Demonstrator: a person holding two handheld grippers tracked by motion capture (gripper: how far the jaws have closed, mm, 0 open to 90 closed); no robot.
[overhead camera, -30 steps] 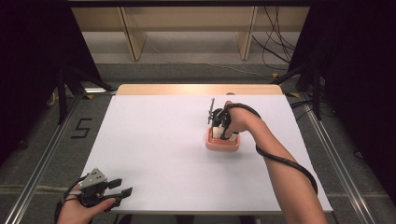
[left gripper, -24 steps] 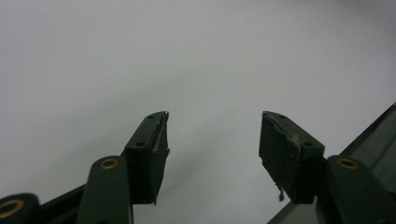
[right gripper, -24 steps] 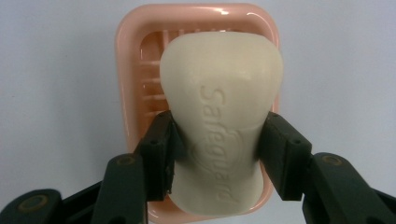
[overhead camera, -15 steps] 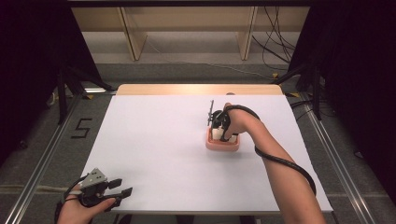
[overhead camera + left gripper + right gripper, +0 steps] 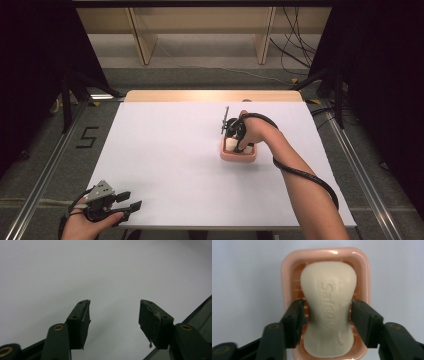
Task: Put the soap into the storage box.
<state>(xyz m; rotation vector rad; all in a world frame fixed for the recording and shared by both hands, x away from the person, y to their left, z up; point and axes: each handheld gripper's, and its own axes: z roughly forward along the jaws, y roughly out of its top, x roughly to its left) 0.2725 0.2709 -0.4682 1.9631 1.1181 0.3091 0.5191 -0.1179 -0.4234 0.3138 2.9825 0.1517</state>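
Right gripper: your jaws have just been opening, released, straddling the soap's waist | soap: lies in dish mid-desk, long axis along your jaws | left gripper: released, empty, well apart

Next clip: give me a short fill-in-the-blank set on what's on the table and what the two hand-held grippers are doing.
1. The bar of soap lies in a ____ soap dish.
2. The right hand-held gripper has just been opening; the soap sits ____ its jaws.
3. The left hand-held gripper holds ____.
4. The word pressed into the soap reads ____.

Missing words: pink; between; nothing; Safeguard
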